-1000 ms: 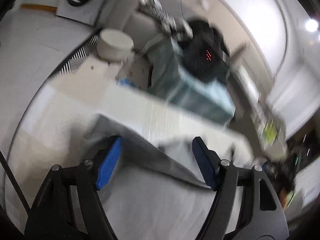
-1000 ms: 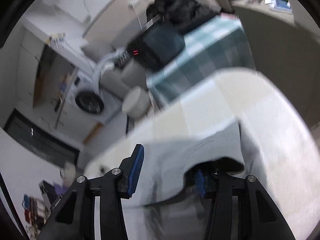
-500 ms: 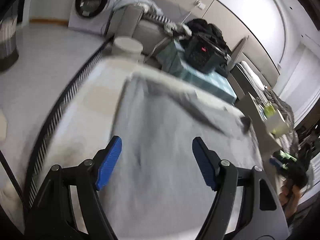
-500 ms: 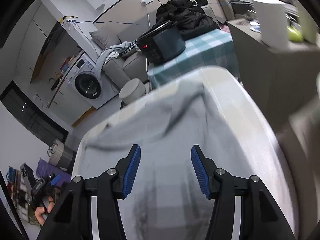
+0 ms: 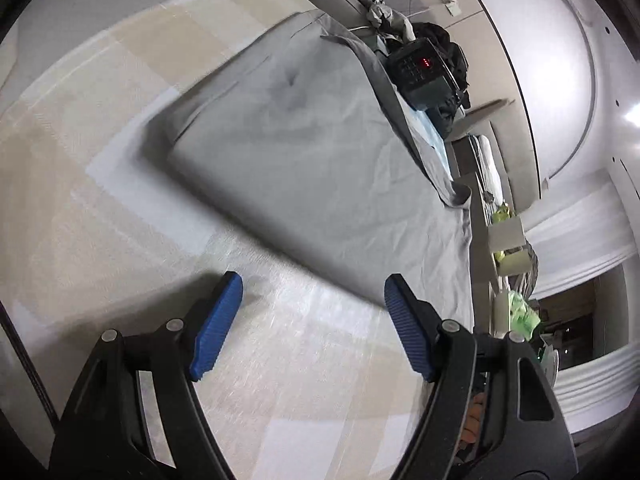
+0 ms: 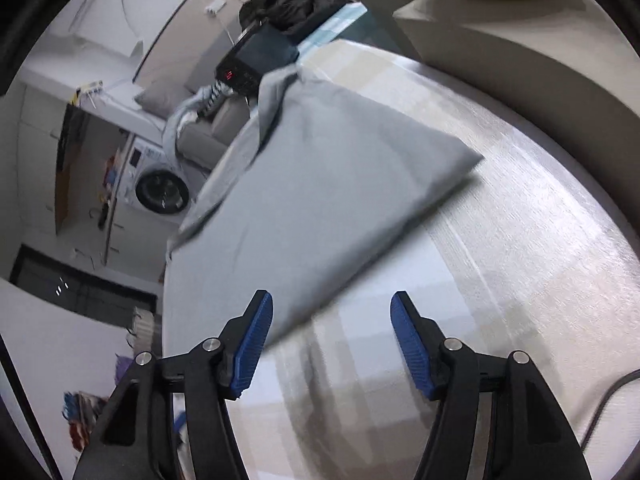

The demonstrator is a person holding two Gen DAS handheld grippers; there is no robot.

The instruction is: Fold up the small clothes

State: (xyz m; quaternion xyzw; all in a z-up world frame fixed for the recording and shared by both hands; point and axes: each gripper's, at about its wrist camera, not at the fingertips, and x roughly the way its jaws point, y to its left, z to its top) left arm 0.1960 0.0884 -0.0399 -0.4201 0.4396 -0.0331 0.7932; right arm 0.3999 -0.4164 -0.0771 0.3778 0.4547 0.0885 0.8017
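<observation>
Two black grippers with ribbed blue pads hang over a table covered in a pale beige-and-white checked cloth.

From the left wrist view, the left gripper [image 5: 313, 322] stands with its jaws wide apart and nothing between them; only the checked tablecloth [image 5: 100, 128] shows in the gap. The grey fabric garment [image 5: 320, 160] lies spread flat on the table just beyond the pads, its near edge blurred, running from the near right toward the far left. One corner sits to the left, clear of the left pad. Along the far right side a darker strip of the same garment is folded over and trails off the table edge. Past it, far right, a dark box-shaped appliance with a red lit display [image 5: 424, 68] sits with black clothing heaped behind it.

From the right wrist view, the right gripper [image 6: 332, 338] has its jaws opening, with no cloth pinched between them; the pads do not press on anything. The grey garment [image 6: 332, 184] lies ahead and to the left, its near edge reaching down just beside the left pad, one pointed corner reaching right over the bare tablecloth [image 6: 520, 240]. Far left, a white front-loading washing machine [image 6: 158, 184] stands against the wall. The dark appliance [image 6: 256, 60] sits beyond the garment's far end.
</observation>
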